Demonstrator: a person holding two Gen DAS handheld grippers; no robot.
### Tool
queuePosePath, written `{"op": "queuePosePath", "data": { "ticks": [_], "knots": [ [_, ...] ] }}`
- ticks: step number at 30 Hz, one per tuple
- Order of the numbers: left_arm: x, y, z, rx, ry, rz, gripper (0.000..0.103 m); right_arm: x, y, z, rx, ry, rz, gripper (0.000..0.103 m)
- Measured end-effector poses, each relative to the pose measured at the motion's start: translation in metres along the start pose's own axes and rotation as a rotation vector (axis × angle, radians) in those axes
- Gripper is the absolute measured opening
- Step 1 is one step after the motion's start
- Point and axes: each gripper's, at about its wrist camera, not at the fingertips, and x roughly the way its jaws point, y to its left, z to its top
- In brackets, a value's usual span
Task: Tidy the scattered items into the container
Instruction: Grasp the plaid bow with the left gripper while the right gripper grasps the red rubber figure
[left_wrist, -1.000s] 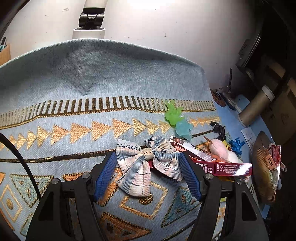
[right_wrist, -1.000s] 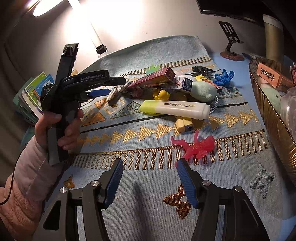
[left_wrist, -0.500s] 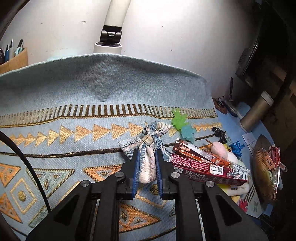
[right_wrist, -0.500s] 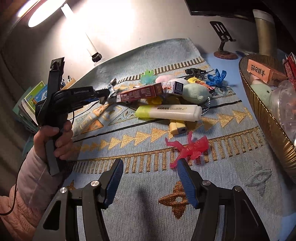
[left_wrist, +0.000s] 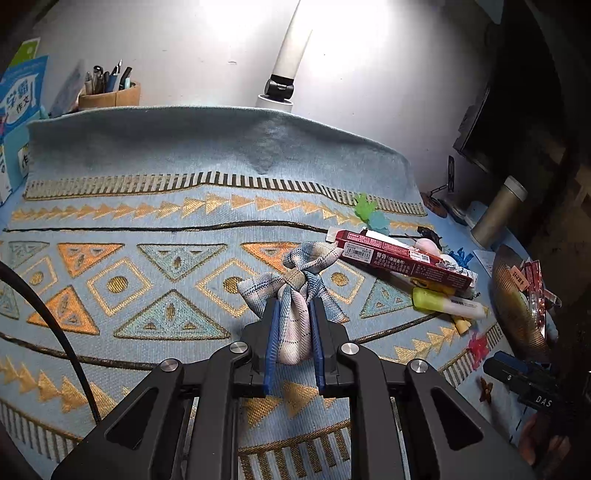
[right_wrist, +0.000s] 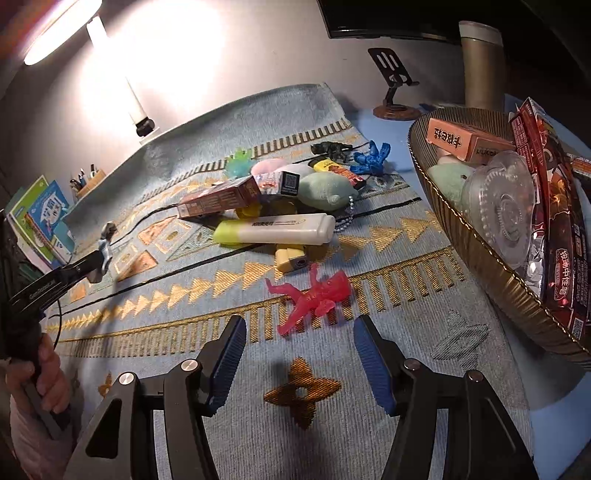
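Observation:
My left gripper (left_wrist: 293, 308) is shut on a plaid fabric bow (left_wrist: 295, 284) and holds it above the patterned blue cloth (left_wrist: 147, 206). From the right wrist view the left gripper (right_wrist: 99, 254) shows at far left with the bow (right_wrist: 107, 236) in its tips. My right gripper (right_wrist: 299, 332) is open and empty, just short of a red translucent figure (right_wrist: 314, 295). A brown ribbed basket (right_wrist: 491, 273), with boxes and packets in it, stands at the right; it also shows in the left wrist view (left_wrist: 517, 314).
A pile lies mid-cloth: red box (right_wrist: 221, 197), highlighter (right_wrist: 277, 229), yellow lighter (right_wrist: 291, 258), green plush (right_wrist: 325, 188), blue figure (right_wrist: 373, 157). A lamp post (left_wrist: 284, 77), pen holder (left_wrist: 109, 94), books (right_wrist: 40, 218), phone stand (right_wrist: 393, 88) and metal flask (right_wrist: 480, 62) ring the cloth.
My left gripper closed on the plaid bow and lifted it up and back from the cloth. My right gripper moved closer to the red figure and stayed open.

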Motion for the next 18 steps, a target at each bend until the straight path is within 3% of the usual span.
{"op": "queuePosePath", "data": {
  "ticks": [4,10,12,18],
  "knots": [
    [0.009,0.008,-0.006,-0.036,0.03,-0.01,0.013,0.01,0.003,0.009,-0.03,0.02,-0.066,0.059],
    [0.006,0.002,-0.009,-0.008,0.008,0.0,0.013,0.027,0.016,0.015,-0.101,0.059,-0.144,0.059],
    [0.005,-0.001,-0.01,0.006,0.002,0.004,0.013,0.029,0.02,0.014,-0.14,0.058,-0.184,0.045],
    [0.004,-0.005,-0.01,0.029,-0.003,0.01,0.013,0.018,0.015,0.01,-0.119,0.058,-0.122,0.028]
  ]
}}
